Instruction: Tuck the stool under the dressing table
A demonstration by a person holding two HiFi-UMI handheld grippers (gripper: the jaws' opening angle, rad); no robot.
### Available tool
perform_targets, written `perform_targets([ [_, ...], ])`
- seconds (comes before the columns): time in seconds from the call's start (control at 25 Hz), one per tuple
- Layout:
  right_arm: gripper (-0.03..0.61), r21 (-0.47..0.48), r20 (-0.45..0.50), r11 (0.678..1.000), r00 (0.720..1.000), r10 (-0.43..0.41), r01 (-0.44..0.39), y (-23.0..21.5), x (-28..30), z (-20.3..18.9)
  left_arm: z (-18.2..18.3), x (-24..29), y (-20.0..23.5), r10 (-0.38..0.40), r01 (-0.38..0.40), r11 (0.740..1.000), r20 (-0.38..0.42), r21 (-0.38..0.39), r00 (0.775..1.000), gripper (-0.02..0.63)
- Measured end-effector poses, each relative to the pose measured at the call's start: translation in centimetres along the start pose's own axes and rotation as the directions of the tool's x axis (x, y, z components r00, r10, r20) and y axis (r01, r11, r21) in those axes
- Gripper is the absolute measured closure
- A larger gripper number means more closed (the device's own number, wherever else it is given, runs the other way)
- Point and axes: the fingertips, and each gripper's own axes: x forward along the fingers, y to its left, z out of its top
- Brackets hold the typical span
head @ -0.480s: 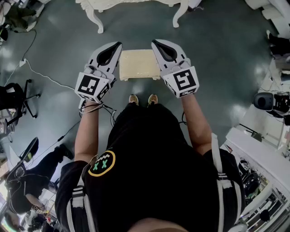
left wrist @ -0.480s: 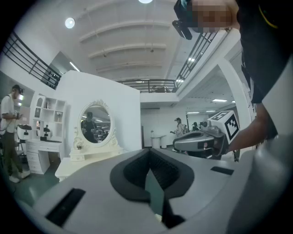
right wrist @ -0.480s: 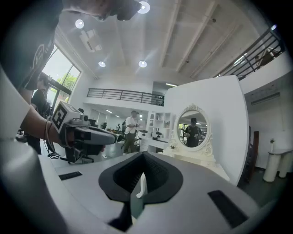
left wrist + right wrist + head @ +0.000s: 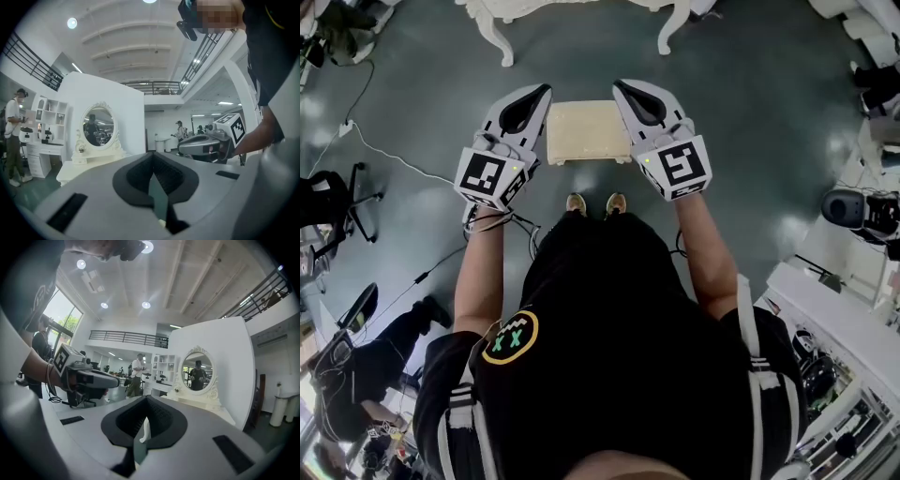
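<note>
In the head view a cream cushioned stool (image 4: 588, 131) stands on the grey-green floor, just ahead of the person's feet. My left gripper (image 4: 547, 90) hangs above the stool's left edge and my right gripper (image 4: 617, 86) above its right edge, both shut and empty. The white dressing table (image 4: 492, 33) shows only its carved legs at the top, a short way beyond the stool. In the left gripper view the table with its oval mirror (image 4: 89, 159) stands past the shut left gripper (image 4: 151, 152). From the right gripper (image 4: 146, 397) the same table (image 4: 206, 404) is in sight.
Cables (image 4: 389, 155) trail over the floor at left beside a black office chair (image 4: 337, 202). A person crouches at lower left (image 4: 366, 375). White benches with equipment (image 4: 853, 281) line the right side. Other people stand far off in the hall.
</note>
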Motion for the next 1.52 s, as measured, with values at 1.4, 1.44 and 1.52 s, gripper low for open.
perform_targets([
  [1.4, 0.011, 0.090, -0.056, 0.996, 0.998, 0.008, -0.003, -1.1, 1.5, -3.6, -3.6, 0.8, 1.4, 0.019, -0.017, 0.999, -0.056, 0.030, 0.998, 0.153],
  [1.44, 0.011, 0.090, -0.061, 0.996, 0.998, 0.008, -0.002, -1.1, 1.5, -3.9, -3.9, 0.8, 1.4, 0.019, -0.018, 1.000, -0.061, 0.026, 0.998, 0.153],
  [1.52, 0.011, 0.089, -0.071, 0.996, 0.997, 0.009, -0.002, -0.9, 1.4, -4.7, -4.7, 0.7, 1.3, 0.020, -0.019, 1.000, -0.069, 0.019, 0.997, 0.153],
])
